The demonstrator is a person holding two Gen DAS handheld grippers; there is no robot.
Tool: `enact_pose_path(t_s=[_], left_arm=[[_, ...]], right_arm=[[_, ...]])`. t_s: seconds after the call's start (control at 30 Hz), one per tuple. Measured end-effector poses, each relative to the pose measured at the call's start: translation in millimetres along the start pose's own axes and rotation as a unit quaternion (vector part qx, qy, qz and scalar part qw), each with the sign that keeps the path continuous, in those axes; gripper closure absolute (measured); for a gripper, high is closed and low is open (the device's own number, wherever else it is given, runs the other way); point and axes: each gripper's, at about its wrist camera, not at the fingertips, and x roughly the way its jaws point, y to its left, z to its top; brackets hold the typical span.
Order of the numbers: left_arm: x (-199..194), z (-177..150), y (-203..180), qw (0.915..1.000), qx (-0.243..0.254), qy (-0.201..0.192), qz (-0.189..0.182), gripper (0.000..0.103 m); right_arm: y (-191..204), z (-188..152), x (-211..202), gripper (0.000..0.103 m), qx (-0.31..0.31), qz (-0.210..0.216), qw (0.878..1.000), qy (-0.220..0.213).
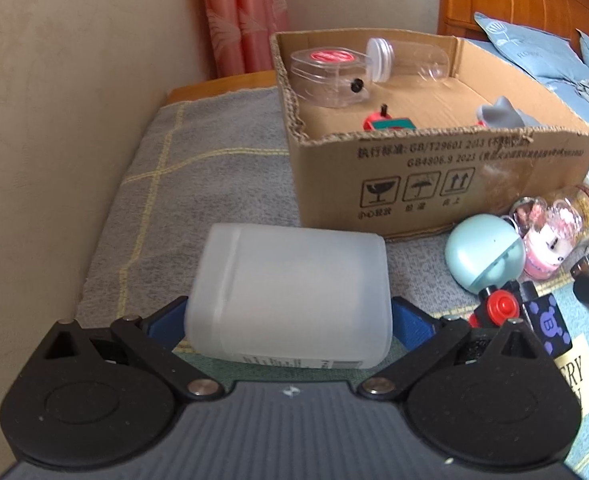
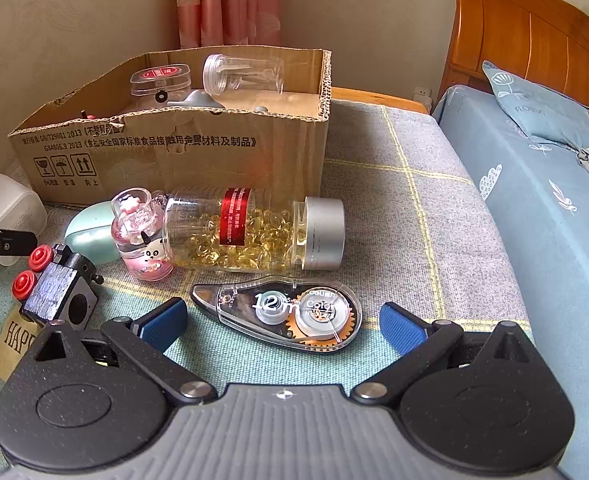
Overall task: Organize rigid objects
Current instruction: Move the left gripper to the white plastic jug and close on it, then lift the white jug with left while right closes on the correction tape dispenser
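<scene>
My left gripper (image 1: 288, 320) is shut on a frosted white plastic container (image 1: 290, 288), which lies on its side between the blue pads, just in front of the cardboard box (image 1: 434, 168). The same container (image 2: 10, 204) shows at the far left of the right wrist view. My right gripper (image 2: 282, 324) stands open around a clear correction tape dispenser (image 2: 282, 312) lying on the mat, not touching it. Beyond it lie a capsule bottle (image 2: 250, 232) with a silver cap, a pink figurine bottle (image 2: 142, 236), a mint round object (image 2: 90, 236) and a black cube with red knobs (image 2: 58, 292).
Inside the box are a clear lidded tub (image 1: 326, 76), a clear jar (image 1: 410, 60), a grey toy (image 1: 502, 114) and a red toy (image 1: 386, 122). A beige wall (image 1: 54, 100) borders the left. A bed with a blue sheet (image 2: 534, 200) lies to the right.
</scene>
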Motion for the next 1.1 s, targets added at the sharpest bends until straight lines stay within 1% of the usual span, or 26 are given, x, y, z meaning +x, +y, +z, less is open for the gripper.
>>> enact_pose_path(t_s=[0.13,0.2,0.3,0.37,0.6,0.73,0.77,0.87,1.0,1.1], left_arm=[[5.3,0.9,7.6,0.9995,-0.014,0.001,-0.027,0.001],[6.8,1.0,10.2,0.9991,-0.020,0.001,-0.036,0.002],[4.7,1.4,8.8,0.9989,-0.015,-0.003,-0.044,0.010],[2.4,2.4,7.8,0.9990,-0.016,-0.006,-0.042,0.019],[-7.0,-2.5,-0.8,0.9991,-0.017,0.005,-0.039,0.019],[-15.7,-9.7,-4.1,0.9981,-0.028,0.006,-0.055,0.019],[-16.0,-10.4,-5.4,0.9982,-0.027,0.006,-0.053,0.019],[-14.9,-10.6,-8.3,0.9987,-0.021,0.006,-0.046,0.019],[-14.9,-10.2,-7.7,0.9987,-0.019,0.006,-0.047,0.019],[-17.0,-9.3,-10.0,0.9991,-0.004,0.004,-0.043,0.018]], right_arm=[[0.1,0.4,0.0,0.000,0.000,0.000,1.000,-0.001],[0.2,0.4,0.1,0.000,0.000,0.000,1.000,0.000],[0.4,0.3,0.1,0.000,-0.001,0.001,1.000,-0.001],[0.4,0.1,0.1,0.000,-0.001,0.001,1.000,-0.001],[0.9,0.2,-0.3,0.000,0.001,-0.001,1.000,0.001],[4.5,2.4,-0.5,0.000,0.006,-0.005,1.000,0.007],[5.7,3.0,0.0,0.000,0.005,-0.004,1.000,0.007],[8.5,5.1,2.0,0.000,0.002,-0.002,1.000,0.006],[8.1,5.8,2.0,0.000,0.003,0.000,1.000,0.006],[9.7,6.3,0.3,0.001,0.006,-0.002,1.000,0.008]])
